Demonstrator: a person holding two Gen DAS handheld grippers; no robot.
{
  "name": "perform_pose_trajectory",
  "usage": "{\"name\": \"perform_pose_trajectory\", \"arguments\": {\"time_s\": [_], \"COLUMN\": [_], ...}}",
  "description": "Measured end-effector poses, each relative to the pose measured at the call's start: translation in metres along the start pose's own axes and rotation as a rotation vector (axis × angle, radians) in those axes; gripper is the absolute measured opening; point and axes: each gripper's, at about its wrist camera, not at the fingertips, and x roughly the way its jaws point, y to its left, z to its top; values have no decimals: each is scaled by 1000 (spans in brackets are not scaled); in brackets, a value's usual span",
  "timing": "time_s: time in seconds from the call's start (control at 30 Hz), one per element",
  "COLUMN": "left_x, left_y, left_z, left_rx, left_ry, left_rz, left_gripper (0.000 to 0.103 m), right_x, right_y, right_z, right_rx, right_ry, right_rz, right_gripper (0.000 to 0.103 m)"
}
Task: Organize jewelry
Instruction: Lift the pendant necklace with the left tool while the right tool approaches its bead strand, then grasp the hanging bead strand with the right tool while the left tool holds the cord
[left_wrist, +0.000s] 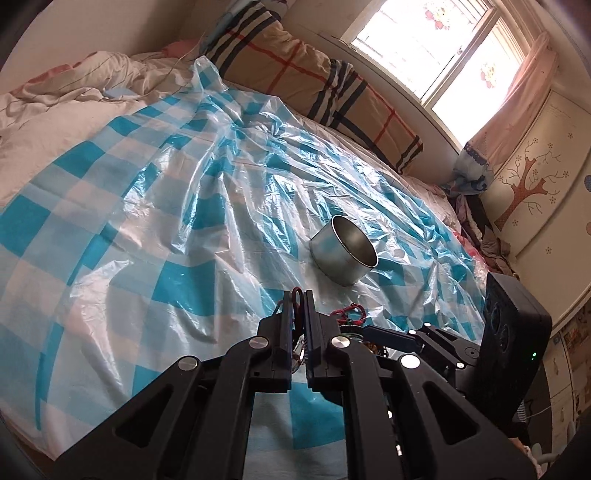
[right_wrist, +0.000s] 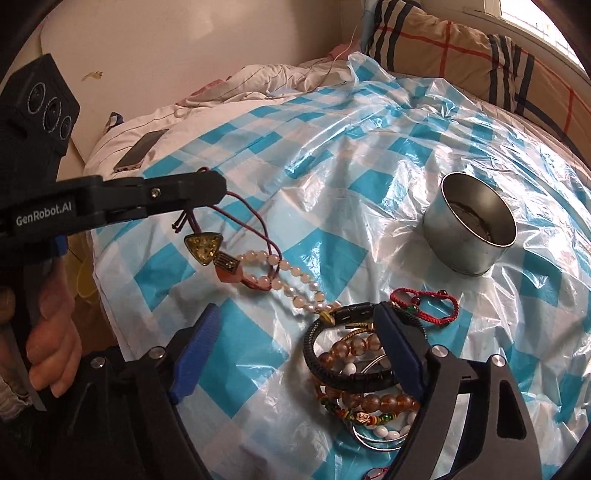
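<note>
Blue-padded and standing wide, the right gripper (right_wrist: 295, 350) is hovering at the bottom of the right wrist view, holding nothing; its right finger is lying over a heap of bracelets (right_wrist: 354, 376) low and centre in the frame: a black braided band, amber beads, white beads and thin bangles. Just beyond, a red cord bracelet (right_wrist: 424, 301) is lying on the checked plastic sheet (right_wrist: 258, 369), and a pale bead strand (right_wrist: 291, 273) is trailing up and left from the heap.

At the left of that frame the left gripper (right_wrist: 221, 188) is pinched tight on a maroon cord necklace (right_wrist: 255, 221), which is hanging from its tips with a yellow triangular pendant (right_wrist: 205, 245) dangling below; the cord's lower end seems to be looping through the bead strand.

Further off, upper right of centre, the metal tin (right_wrist: 472, 232) is standing upright on the sheet. Something dark is lying inside it, too dim to name. Sorting looks barely begun: most pieces are waiting outside the tin. A phone (right_wrist: 140, 149) is resting on the bedding at the upper left.
</note>
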Motion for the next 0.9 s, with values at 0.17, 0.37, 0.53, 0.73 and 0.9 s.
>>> {"name": "perform_pose_trajectory", "arguments": {"time_s": [0.17,0.37,0.53,0.73,0.9], "left_x": [5,8,6,4,6], "left_y": [9,14,22,26,26], "left_z": [6,6,9,11,10], "left_rx": [16,25,13,14,20], "left_ry": [32,44,39,35,41], "left_rz": [21,39,55,63,73], "left_gripper": [5,5,5,5,5], "right_x": [20,51,52,22,25], "right_y": [6,14,16,10,16], "right_z": [17,31,33,24,36], "right_rx": [-89,-158,-140,-38,-96], "right_ry": [67,132,134,25,9], "right_rz": [-28,-9,40,131,58], "right_gripper": [70,49,8,2,53]}}
